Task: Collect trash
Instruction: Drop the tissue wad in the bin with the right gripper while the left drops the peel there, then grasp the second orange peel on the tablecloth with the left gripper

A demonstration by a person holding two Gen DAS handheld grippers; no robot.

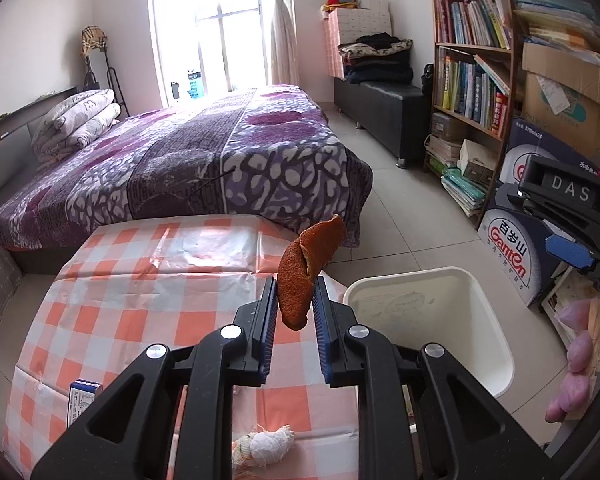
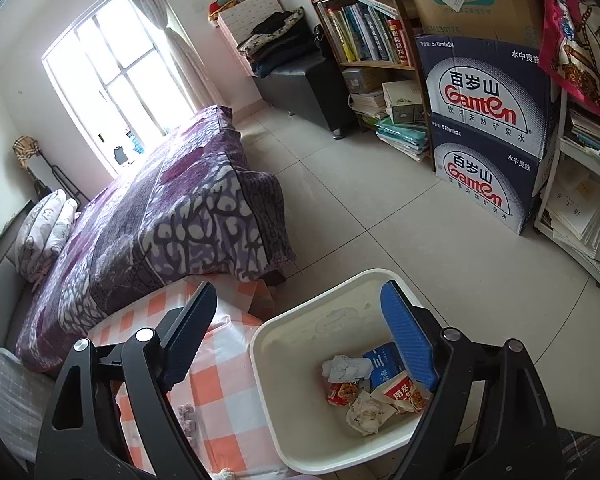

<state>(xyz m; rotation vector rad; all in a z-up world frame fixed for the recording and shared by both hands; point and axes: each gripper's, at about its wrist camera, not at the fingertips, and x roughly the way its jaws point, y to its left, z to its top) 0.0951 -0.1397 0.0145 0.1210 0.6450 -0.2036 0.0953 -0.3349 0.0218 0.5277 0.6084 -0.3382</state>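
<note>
My left gripper (image 1: pixel 295 292) is shut on an orange peel (image 1: pixel 304 268) and holds it above the right edge of the checkered table (image 1: pixel 140 300), just left of the white trash bin (image 1: pixel 452 304). My right gripper (image 2: pixel 300 320) is open and empty, hovering above the bin (image 2: pixel 284 360). The bin holds a crumpled paper (image 2: pixel 346 368), a blue carton (image 2: pixel 384 364) and snack wrappers (image 2: pixel 400 396). The right gripper also shows at the right edge of the left wrist view (image 1: pixel 572 232).
On the table lie a small blue-and-white box (image 1: pixel 82 398) and a balled white cloth (image 1: pixel 264 446). A purple bed (image 1: pixel 200 152) stands beyond the table. Water cartons (image 2: pixel 488 132), a bookshelf (image 1: pixel 472 60) and stacked books line the right wall.
</note>
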